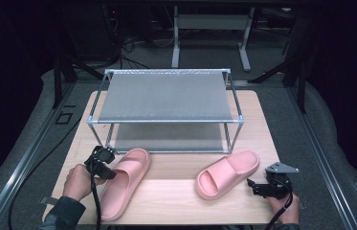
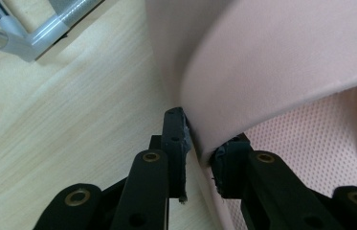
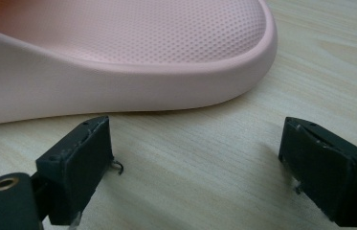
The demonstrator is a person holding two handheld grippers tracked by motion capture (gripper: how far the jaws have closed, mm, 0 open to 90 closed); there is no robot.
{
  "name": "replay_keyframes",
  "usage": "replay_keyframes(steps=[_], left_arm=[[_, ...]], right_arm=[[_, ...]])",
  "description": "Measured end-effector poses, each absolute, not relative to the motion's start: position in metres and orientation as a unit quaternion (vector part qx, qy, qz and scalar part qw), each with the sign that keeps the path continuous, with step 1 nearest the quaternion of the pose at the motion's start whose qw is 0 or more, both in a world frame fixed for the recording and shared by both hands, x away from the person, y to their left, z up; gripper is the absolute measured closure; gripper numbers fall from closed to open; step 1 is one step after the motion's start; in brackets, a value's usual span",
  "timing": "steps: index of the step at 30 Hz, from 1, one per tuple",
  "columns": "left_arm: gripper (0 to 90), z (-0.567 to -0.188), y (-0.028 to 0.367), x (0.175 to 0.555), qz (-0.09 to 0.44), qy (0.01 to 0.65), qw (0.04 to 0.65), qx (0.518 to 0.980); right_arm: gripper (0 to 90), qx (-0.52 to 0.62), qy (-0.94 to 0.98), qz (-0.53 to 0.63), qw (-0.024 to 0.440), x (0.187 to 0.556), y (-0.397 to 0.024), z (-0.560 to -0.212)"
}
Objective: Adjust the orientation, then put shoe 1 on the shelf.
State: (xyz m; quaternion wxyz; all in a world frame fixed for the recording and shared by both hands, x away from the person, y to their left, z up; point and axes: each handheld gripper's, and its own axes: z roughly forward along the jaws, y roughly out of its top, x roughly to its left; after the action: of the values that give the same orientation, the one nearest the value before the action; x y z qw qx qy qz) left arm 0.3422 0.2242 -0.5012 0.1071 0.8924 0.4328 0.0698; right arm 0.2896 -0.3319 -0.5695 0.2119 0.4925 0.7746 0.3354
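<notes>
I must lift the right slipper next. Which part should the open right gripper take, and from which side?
Probably the strap edge of the right slipper, approached from its open heel end near the right gripper. The strap is a thin arched band jaws can straddle; the sole looks thick. The left gripper holds the left slipper that way.

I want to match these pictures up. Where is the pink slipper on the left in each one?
High view: the left slipper lies lower left on the table, beside the left gripper.
Left gripper view: its strap takes up the upper right, pinched by the gripper.
Right gripper view: the pink one here is the other slipper.
Shared landmark: the light wooden table.
</notes>
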Motion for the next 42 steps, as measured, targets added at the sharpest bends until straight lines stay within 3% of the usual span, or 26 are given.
replay_keyframes(steps=[18,42], left_arm=[[83.8,-0.482,0.230,0.337,0.121,0.342,0.121,0.924],[83.8,-0.433,0.209,0.352,0.124,0.197,0.108,0.967]], right_arm=[[10.7,0.494,0.774,0.334,0.213,0.289,-0.332,-0.569],[10.7,0.494,0.774,0.334,0.212,0.290,-0.332,-0.570]])
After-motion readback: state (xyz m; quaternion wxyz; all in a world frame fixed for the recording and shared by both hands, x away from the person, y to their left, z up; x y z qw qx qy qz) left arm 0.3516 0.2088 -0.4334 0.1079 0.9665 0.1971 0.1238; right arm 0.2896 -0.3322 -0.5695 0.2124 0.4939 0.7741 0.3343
